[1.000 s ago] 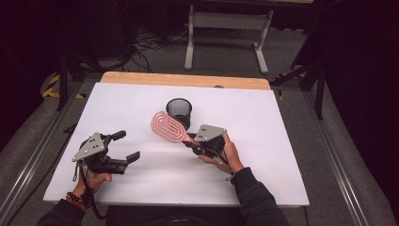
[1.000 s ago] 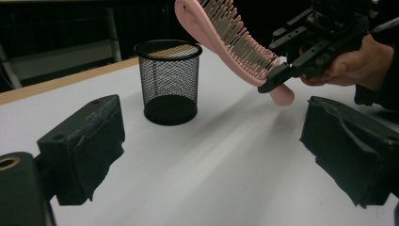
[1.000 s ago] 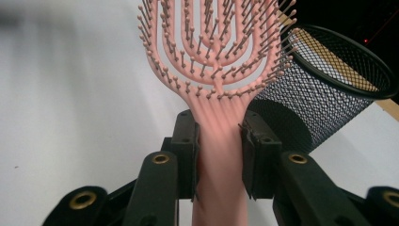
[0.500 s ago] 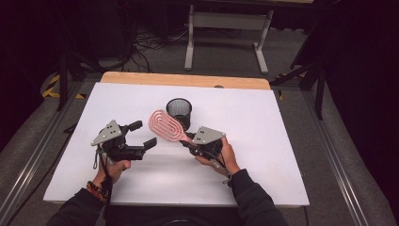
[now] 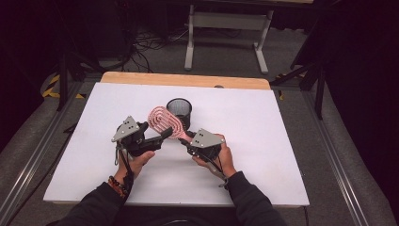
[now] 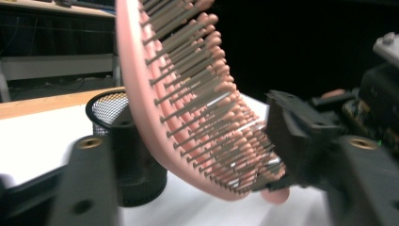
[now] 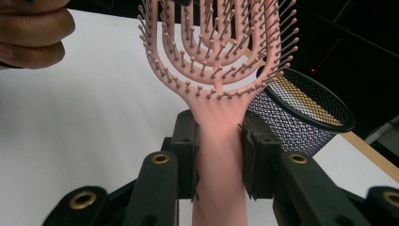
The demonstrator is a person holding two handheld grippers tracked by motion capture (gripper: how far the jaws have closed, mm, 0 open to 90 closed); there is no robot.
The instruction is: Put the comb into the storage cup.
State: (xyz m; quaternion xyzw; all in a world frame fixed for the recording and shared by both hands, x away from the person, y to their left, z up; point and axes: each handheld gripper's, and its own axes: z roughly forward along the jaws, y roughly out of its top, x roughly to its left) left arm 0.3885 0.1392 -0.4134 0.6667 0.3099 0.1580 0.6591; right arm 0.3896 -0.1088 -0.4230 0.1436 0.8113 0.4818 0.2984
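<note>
A pink vented hairbrush [image 5: 162, 121] is held above the white table, bristles toward the left hand. My right gripper [image 5: 187, 140] is shut on its handle; the right gripper view shows both pads clamping the handle [image 7: 219, 155] below the head [image 7: 216, 56]. My left gripper [image 5: 159, 129] reaches in from the left, its jaws on either side of the brush head [image 6: 197, 94]. Those jaws have just been closing, with the head between them and gaps showing on both sides. A black mesh cup [image 5: 179, 109] stands upright just behind the brush.
The white table top [image 5: 282, 155] has a wooden strip [image 5: 183, 80] along its far edge. The mesh cup [image 6: 141, 169] [image 7: 301, 127] stands close to both grippers. Fingers of the person's left hand [image 7: 33, 33] show at the upper left. A metal stand [image 5: 226, 28] is on the floor beyond.
The left gripper has moved right from the table's left part up to the brush head, and its jaws have narrowed around it. The right gripper and brush have kept still.
</note>
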